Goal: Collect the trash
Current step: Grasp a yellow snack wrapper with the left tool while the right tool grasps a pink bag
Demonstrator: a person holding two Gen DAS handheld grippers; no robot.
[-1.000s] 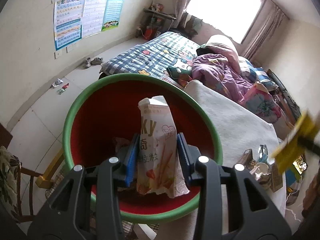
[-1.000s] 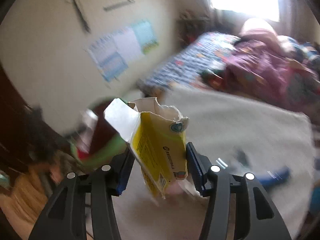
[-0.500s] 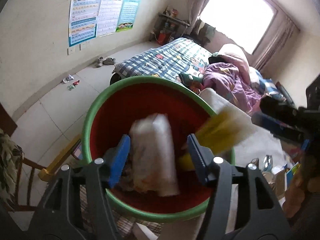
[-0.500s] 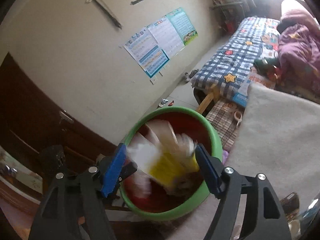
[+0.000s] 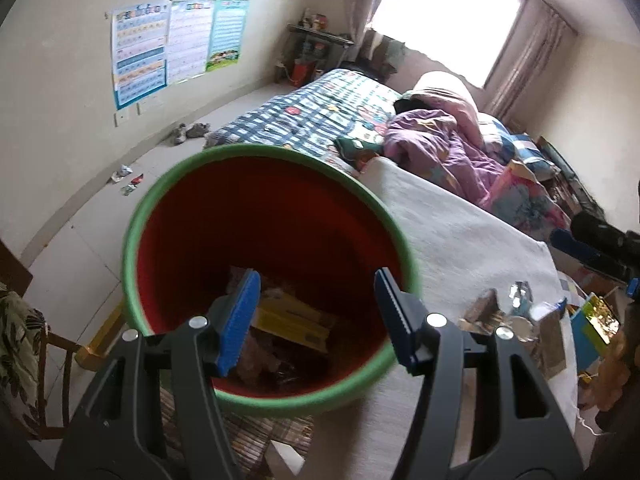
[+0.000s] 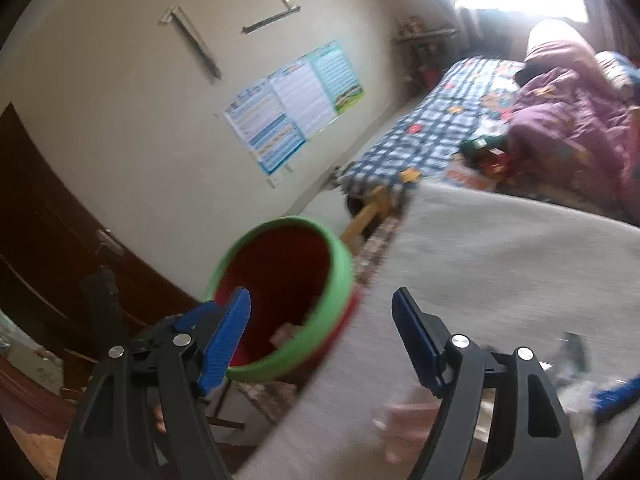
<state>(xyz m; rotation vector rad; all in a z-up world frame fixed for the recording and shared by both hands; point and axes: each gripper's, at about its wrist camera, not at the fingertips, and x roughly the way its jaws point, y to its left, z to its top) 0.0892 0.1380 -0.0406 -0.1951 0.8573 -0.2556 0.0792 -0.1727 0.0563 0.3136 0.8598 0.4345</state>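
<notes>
The red bin with a green rim [image 5: 160, 184] stands by the table's edge. My left gripper [image 5: 316, 280] hovers over its mouth, open, with nothing between the blue pads. A yellow carton [image 5: 292, 320] and a pinkish snack wrapper [image 5: 254, 356] lie at the bottom. My right gripper [image 6: 320, 300] is open and empty over the white tablecloth [image 6: 500, 260], with the bin [image 6: 340, 264] just to its left. One of its blue pads [image 5: 568, 242] shows at the right edge of the left wrist view.
More packets and wrappers [image 5: 520, 312] sit on the tablecloth [image 5: 460, 232] right of the bin; a blurred pink item [image 6: 408, 412] lies near the right gripper. A bed [image 5: 320, 112] is behind, a wooden chair [image 5: 24, 340] left, and litter [image 5: 128, 180] on the floor.
Both grippers opened. The snack pack fell from the left one and the yellow carton from the right one into the bin. The right gripper then swung back toward the table.
</notes>
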